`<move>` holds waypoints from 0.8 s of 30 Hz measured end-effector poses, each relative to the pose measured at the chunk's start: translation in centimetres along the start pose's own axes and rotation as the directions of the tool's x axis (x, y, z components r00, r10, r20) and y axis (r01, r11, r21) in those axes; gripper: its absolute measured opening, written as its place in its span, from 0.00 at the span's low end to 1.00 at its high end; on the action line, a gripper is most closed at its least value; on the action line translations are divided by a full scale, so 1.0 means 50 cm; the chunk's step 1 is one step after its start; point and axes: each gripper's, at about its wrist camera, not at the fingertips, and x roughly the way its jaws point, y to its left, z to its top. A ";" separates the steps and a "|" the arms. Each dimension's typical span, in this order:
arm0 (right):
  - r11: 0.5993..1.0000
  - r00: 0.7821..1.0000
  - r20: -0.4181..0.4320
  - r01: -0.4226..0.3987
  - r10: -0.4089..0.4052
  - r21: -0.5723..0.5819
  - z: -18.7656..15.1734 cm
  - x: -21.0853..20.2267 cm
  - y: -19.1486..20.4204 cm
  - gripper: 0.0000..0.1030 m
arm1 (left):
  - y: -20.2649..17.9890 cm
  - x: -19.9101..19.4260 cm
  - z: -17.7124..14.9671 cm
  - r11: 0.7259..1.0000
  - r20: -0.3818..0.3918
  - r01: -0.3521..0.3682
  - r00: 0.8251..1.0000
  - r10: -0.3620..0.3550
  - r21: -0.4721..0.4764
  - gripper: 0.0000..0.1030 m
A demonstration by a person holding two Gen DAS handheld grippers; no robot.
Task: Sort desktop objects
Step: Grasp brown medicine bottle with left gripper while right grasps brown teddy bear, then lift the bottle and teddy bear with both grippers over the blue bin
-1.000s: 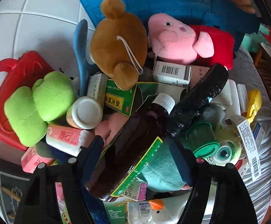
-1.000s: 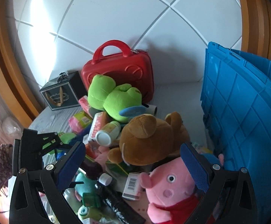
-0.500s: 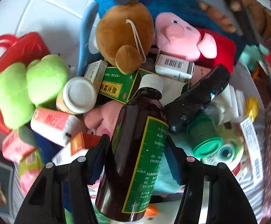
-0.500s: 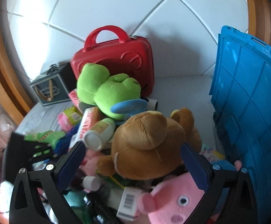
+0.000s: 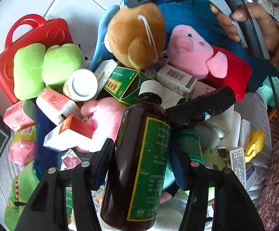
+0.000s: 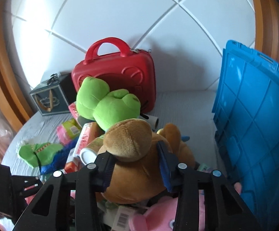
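Brown glass fills your left wrist view: your left hand-held gripper (image 5: pixel 140 163) is clamped on a dark syrup bottle (image 5: pixel 137 165) with a green label and a white cap, both pads pressed against its sides, the cap pointing away from you. Just beyond the cap lies a green carton (image 5: pixel 123 83); to the left of the fingers sits a red-and-white box (image 5: pixel 70 134), and to the right a black wrapped tube (image 5: pixel 201 108).

Your right hand-held gripper (image 6: pixel 135 163) has its jaws closing around a brown teddy bear (image 6: pixel 137 154), the blue pads against the plush on both sides. Beyond the bear, straight ahead of that gripper, lies a green frog plush (image 6: pixel 106 104), with a red case (image 6: pixel 116 73) standing behind it. A blue crate (image 6: pixel 254 115) stands to the gripper's right, and a pink pig plush (image 6: pixel 156 219) lies just beneath its fingers. Everything rests in a heap on a pale grey desk (image 6: pixel 181 104).
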 end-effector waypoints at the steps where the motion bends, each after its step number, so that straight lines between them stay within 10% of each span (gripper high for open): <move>1: 1.000 1.000 -0.023 0.006 -0.007 -0.016 -0.002 0.010 0.001 0.39 | 0.001 0.000 0.000 1.000 0.000 0.002 1.000 -0.002 -0.005 0.54; 8: 0.997 0.993 0.114 -0.007 0.015 -0.073 -0.022 0.033 0.000 0.57 | 0.010 0.008 -0.002 0.999 -0.002 0.013 1.000 -0.013 -0.029 0.54; 14: 0.997 0.998 0.063 -0.019 0.024 -0.070 0.011 0.035 0.017 0.31 | 0.013 -0.005 -0.009 0.998 0.014 -0.004 1.000 0.005 -0.055 0.54; 24: 0.993 0.987 0.124 -0.095 0.103 -0.069 0.039 -0.127 0.051 0.25 | 0.012 -0.098 0.014 0.988 0.078 -0.122 0.988 0.130 -0.096 0.54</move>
